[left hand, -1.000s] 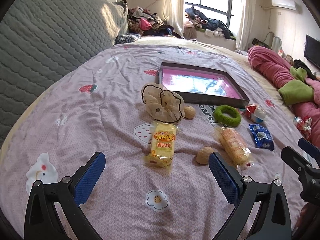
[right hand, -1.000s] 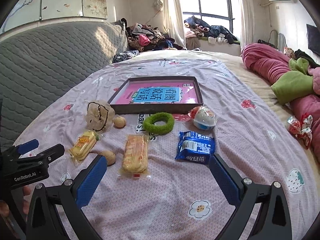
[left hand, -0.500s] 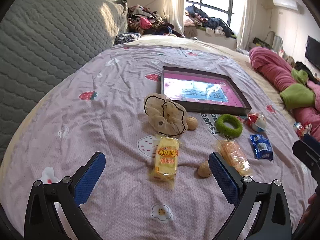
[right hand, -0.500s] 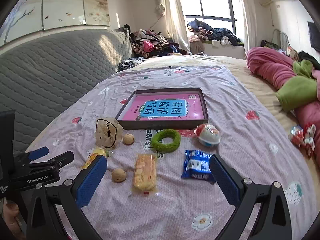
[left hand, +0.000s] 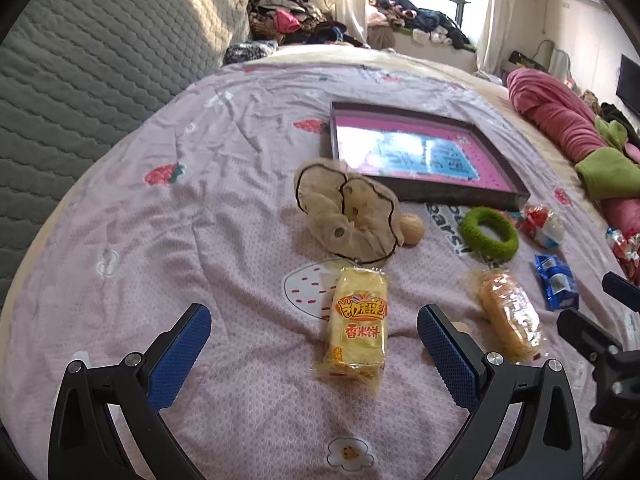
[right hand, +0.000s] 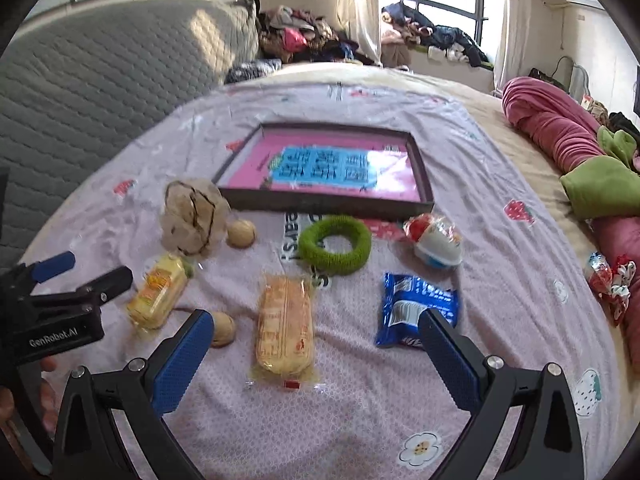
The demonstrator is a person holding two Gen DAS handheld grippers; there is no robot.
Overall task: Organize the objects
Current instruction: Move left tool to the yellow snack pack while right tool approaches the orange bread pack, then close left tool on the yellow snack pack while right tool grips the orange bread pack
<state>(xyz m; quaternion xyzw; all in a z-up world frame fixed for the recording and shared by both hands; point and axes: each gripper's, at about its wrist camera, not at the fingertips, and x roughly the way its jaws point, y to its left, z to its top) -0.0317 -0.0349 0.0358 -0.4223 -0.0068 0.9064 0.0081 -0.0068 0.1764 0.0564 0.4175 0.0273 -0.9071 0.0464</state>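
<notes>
Your left gripper (left hand: pixel 314 334) hangs released over the yellow rice-cake packet (left hand: pixel 358 326) on the bed (left hand: pixel 208 200); your right gripper (right hand: pixel 312 334), also released, frames the orange cracker packet (right hand: pixel 285 326).

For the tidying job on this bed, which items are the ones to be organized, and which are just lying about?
Job items:
- shallow tray
- yellow rice cracker pack
- orange cracker pack
- blue snack packet
- green hair tie
- beige scrunchie
- two walnuts
- egg-shaped capsule

Probably bystanders:
- rolled pink blanket
- green cloth
- clothes pile
</notes>
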